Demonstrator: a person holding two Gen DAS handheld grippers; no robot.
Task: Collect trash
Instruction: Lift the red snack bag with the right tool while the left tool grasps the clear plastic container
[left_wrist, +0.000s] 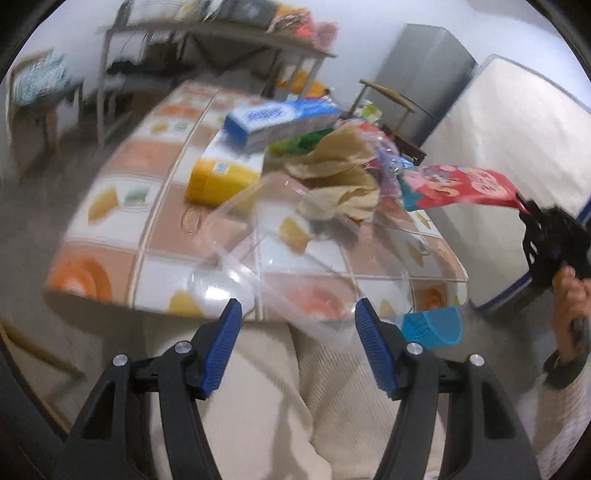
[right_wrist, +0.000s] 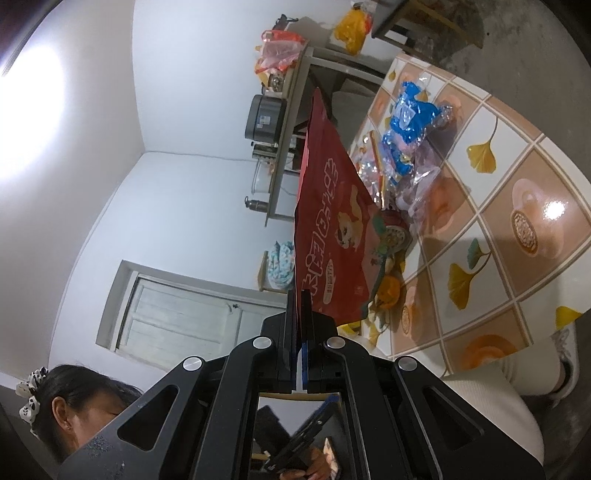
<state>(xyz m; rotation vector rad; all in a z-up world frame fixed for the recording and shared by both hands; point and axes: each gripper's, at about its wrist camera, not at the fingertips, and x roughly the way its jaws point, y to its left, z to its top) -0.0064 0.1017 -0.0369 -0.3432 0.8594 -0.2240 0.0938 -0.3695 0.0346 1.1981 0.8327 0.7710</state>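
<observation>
My left gripper (left_wrist: 298, 314) is open over a lap in cream trousers, at the near edge of the table (left_wrist: 122, 236). A clear plastic clamshell container (left_wrist: 280, 254) lies on that edge. One corner of it hangs into the gap between my fingers, and the pads do not press on it. To the right, my right gripper (left_wrist: 532, 212) is shut on the top edge of a red snack bag (left_wrist: 461, 184). In the right wrist view this red snack bag (right_wrist: 332, 221) stands straight out from the right gripper (right_wrist: 299, 295), beside the table (right_wrist: 517, 177).
A yellow box (left_wrist: 221, 177), a blue box (left_wrist: 280, 122), crumpled brown paper (left_wrist: 340, 173) and clear wrappers (left_wrist: 388, 155) crowd the table's middle. Blue wrappers (right_wrist: 413, 110) lie farther along. A blue ribbed cup (left_wrist: 432, 326) sits near my right finger. A mattress (left_wrist: 517, 140) leans at the right.
</observation>
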